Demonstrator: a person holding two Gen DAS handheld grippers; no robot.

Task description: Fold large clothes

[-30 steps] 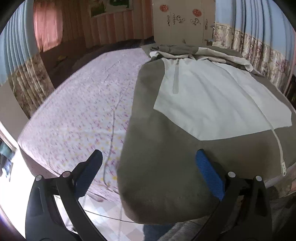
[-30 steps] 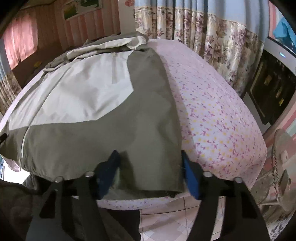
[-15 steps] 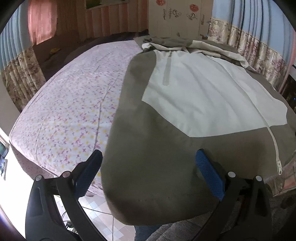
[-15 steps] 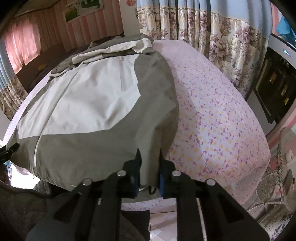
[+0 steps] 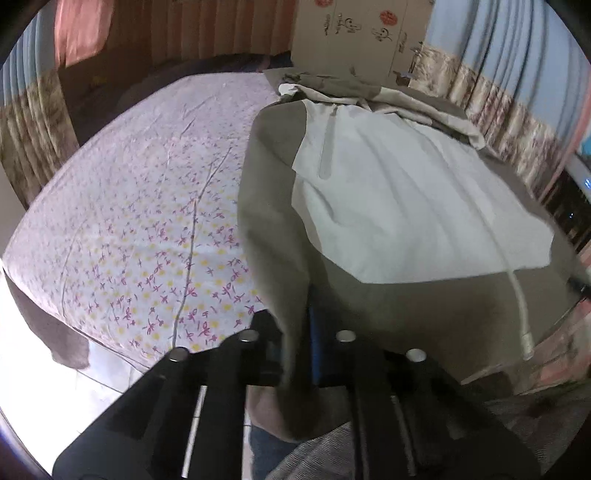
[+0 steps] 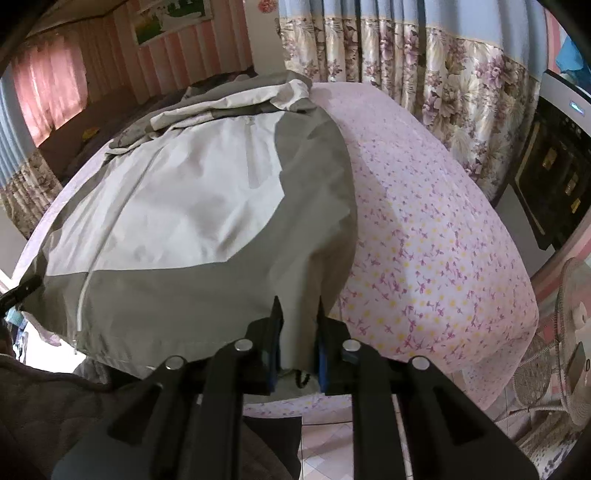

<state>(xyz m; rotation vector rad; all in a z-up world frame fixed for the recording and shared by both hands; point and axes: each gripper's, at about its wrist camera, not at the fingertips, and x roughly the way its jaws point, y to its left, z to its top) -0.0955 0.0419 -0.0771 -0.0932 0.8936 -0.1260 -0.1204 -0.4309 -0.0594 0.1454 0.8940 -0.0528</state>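
Both tools clamp the near hem of a large olive-and-white jacket spread on a bed covered with a pink floral sheet. Left tool, seen from its own wrist camera, has its blue-padded fingers drawn tight together with a fold of the olive hem pinched between them, at the jacket's corner nearest the open stretch of sheet. Right tool, in its wrist view, has a bunched strip of the same olive hem between its fingers; its jaws are closing and the pads press the cloth from both sides. That grip sits at the jacket's other near corner, just beside the bare floral sheet on the curtain side of the bed. From the hem the jacket runs away up the bed: an olive band first, then a broad white panel, with a rumpled hood at the far end. A white zip line runs down the jacket's front to the hem. The near hem hangs just past the bed's edge, above a tiled floor. Flowered curtains hang beyond the bed on the right tool's side, and a pale wardrobe stands beyond the hood.
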